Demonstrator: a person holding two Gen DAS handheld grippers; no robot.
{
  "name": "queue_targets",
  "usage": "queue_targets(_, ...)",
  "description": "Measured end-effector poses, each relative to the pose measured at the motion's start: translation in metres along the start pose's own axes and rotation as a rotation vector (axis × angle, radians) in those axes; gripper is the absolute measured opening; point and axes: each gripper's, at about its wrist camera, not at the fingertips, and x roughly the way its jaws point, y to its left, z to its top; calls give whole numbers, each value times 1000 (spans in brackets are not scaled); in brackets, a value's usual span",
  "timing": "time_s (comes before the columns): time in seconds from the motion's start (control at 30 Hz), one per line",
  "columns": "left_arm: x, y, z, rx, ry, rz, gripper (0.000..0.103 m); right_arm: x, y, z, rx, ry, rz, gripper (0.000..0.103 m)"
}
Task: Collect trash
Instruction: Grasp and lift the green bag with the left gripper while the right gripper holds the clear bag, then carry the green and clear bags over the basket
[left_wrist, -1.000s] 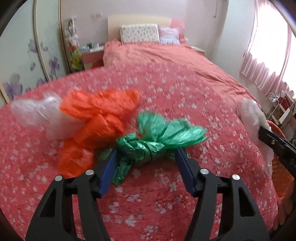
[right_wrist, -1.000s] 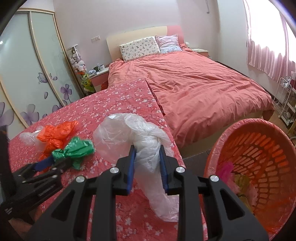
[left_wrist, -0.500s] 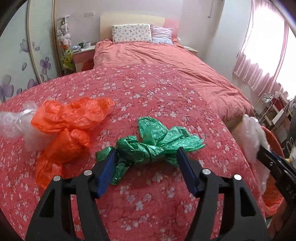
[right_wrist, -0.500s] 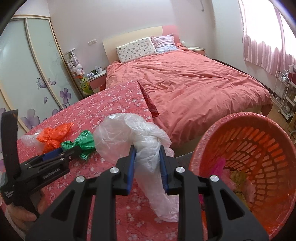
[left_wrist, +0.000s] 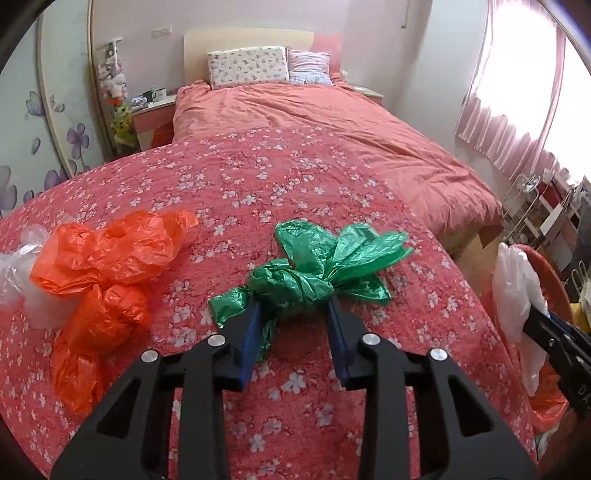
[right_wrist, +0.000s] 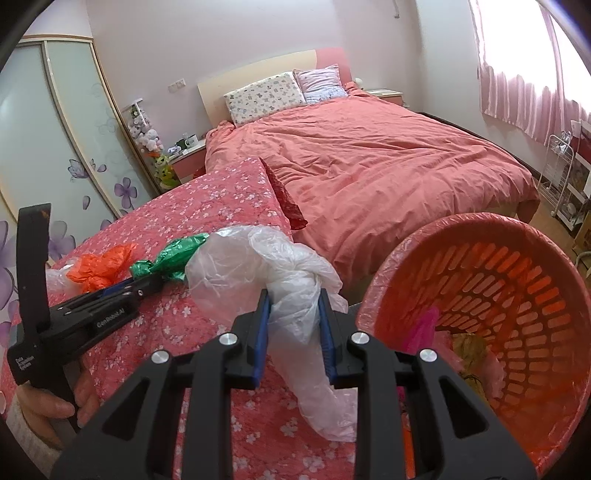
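Trash here is crumpled plastic bags on a floral red quilt (left_wrist: 258, 192). In the right wrist view, centre frame, the right gripper (right_wrist: 293, 314) is clamped on a clear plastic bag (right_wrist: 258, 266), whose loose tail hangs below the tongs. At the right edge of that frame sits an orange basket (right_wrist: 517, 280), tilted toward the camera, with some rubbish already inside.

In the left wrist view, lower centre, the left gripper (left_wrist: 293, 310) has its tongs apart, one on each side of a knotted green bag (left_wrist: 295, 284) lying on the quilt, not yet squeezing it. An orange bag (left_wrist: 107, 266) lies at the left of the frame, touching another clear bag (left_wrist: 22, 273) at the far left edge.

Likely risks: the hanging tail could catch on the basket rim and spill outside on release. The green knot is slippery, so a shallow pinch may only snag a loose flap and let it slide free.
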Motion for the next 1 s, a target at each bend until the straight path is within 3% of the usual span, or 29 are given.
queue_targets(0.57,-59,-31,-13,30,-90,-43,32,-67,-10,-1,37,-111,-38,25)
queue_targets(1.0,-97,-92,-16,90,-152,-163,32,-127,-52,-11,116,-211,-113,25)
